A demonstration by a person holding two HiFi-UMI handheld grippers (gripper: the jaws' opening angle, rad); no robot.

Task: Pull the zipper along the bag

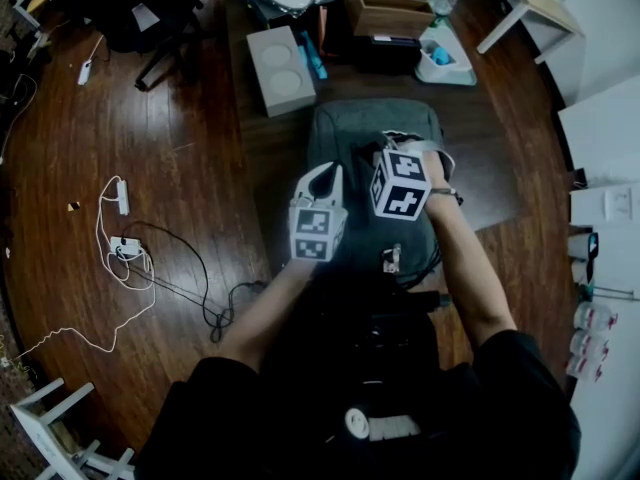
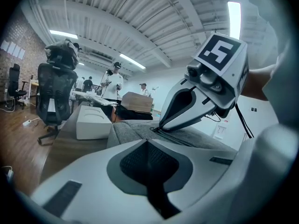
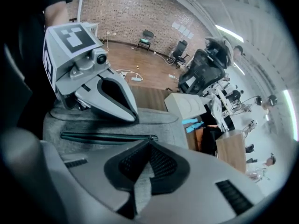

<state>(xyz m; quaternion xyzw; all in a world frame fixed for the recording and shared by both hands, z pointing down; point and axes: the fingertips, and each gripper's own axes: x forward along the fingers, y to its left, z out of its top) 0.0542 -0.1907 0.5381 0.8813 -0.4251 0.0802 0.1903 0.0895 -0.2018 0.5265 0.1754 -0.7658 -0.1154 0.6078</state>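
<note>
Both grippers on the grey bag (image 1: pixel 352 133), right one at the zipper pull (image 3: pixel 152 138)

From my feed, the bag lies flat in the middle of the tabletop (image 1: pixel 480 173), right in front of the person, with its teal-edged zipper (image 3: pixel 107 136) running across the top panel. My right gripper (image 3: pixel 149 141) tilts steeply down, its fingers pinched together on the pull at the zipper's end. My left gripper (image 2: pixel 147 141) sits just beside it, fingers closed with nothing visible between them, tips resting on the fabric near the zipper line

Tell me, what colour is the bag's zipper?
Dark teal zipper on a grey bag, clearest in the right gripper view.
</note>
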